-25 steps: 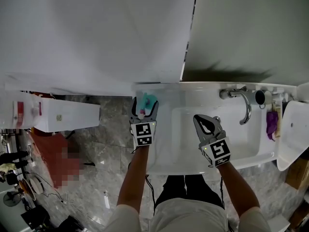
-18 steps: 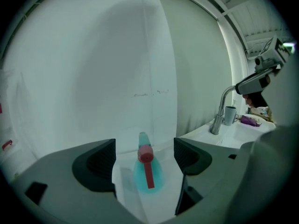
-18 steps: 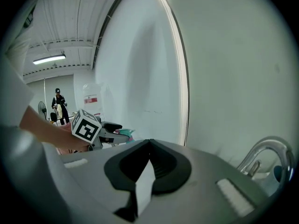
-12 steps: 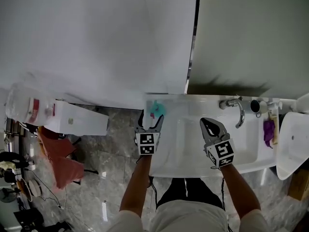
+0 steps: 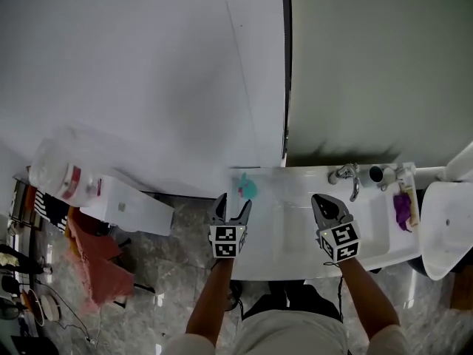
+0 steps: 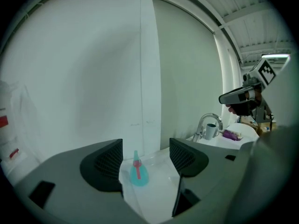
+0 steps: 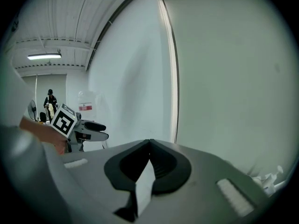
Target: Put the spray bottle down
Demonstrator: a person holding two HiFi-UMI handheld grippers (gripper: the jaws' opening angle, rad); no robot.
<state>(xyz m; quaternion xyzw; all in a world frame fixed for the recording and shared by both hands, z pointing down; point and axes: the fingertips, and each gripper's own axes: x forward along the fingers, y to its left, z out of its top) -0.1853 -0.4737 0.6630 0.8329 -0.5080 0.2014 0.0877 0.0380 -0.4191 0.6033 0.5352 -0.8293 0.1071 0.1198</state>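
Spray bottle point(image 5: 246, 186) is set upright on the white tabletop point(image 5: 284, 269), at its rear left corner, close to the wall. Teal body, pink trigger piece up the front. Nothing is touching it.

Left tool point(image 5: 233, 206): jaws are spread wide and closing, with nothing gripped. In the left gripper view the bottle point(image 6: 138, 171) is framed in the gap between the pads point(image 6: 108, 162), but it sits well ahead of them and clear of both. In the head view the tool is held over the tabletop's front left corner, pointed at the bottle's corner.

Right tool point(image 5: 322, 201): jaws are brought together at the tips, as seen in the right gripper view point(image 7: 149, 144), and nothing is held. It is held over the front edge of the tabletop, right of centre, pointed at the wall.

The faucet point(image 5: 347, 176) is mounted at the rear edge, right of centre, with a cup point(image 5: 377, 174) just beside it. A purple item point(image 5: 401, 207) is lying near the right edge; what it is cannot be made out.
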